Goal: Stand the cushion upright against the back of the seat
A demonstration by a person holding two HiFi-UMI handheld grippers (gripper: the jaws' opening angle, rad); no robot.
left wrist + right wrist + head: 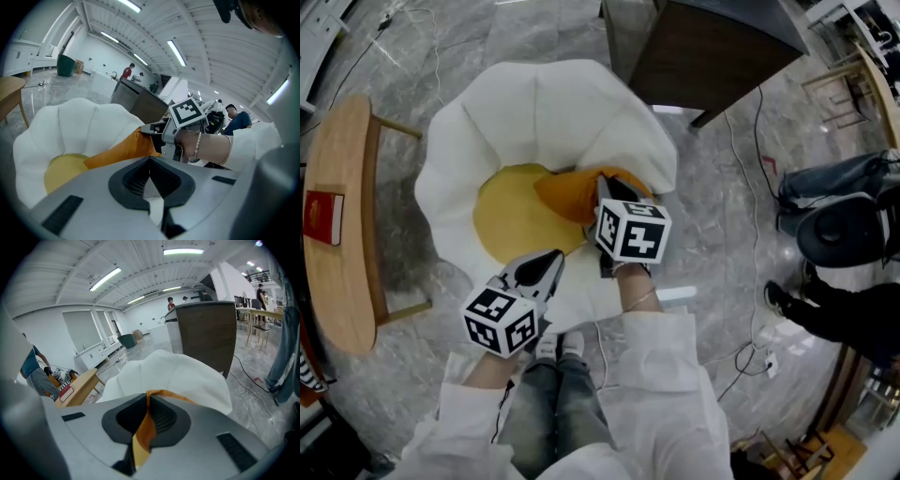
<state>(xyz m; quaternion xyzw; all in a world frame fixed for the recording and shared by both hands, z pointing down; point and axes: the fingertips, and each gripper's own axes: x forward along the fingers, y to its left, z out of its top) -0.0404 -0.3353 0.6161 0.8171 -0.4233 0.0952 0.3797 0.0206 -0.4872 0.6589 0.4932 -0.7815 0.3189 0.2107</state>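
A white shell-shaped armchair [534, 103] has a round yellow seat pad [511, 223]. An orange cushion [567, 194] lies tilted across the seat's right side, one corner lifted. My right gripper [605, 187] is shut on that corner; in the right gripper view a fold of orange fabric [145, 427] is pinched between the jaws, with the chair back [178, 376] behind it. My left gripper [555, 255] hovers over the chair's front edge, shut, with nothing in it. The left gripper view shows the orange cushion [119, 151] stretching from the seat up to the right gripper.
A curved wooden side table [347, 150] with a red book [323, 216] stands left of the chair. A dark cabinet [712, 47] is behind it to the right. Cables [741, 169] trail over the marble floor, and a person [844, 234] sits at the right.
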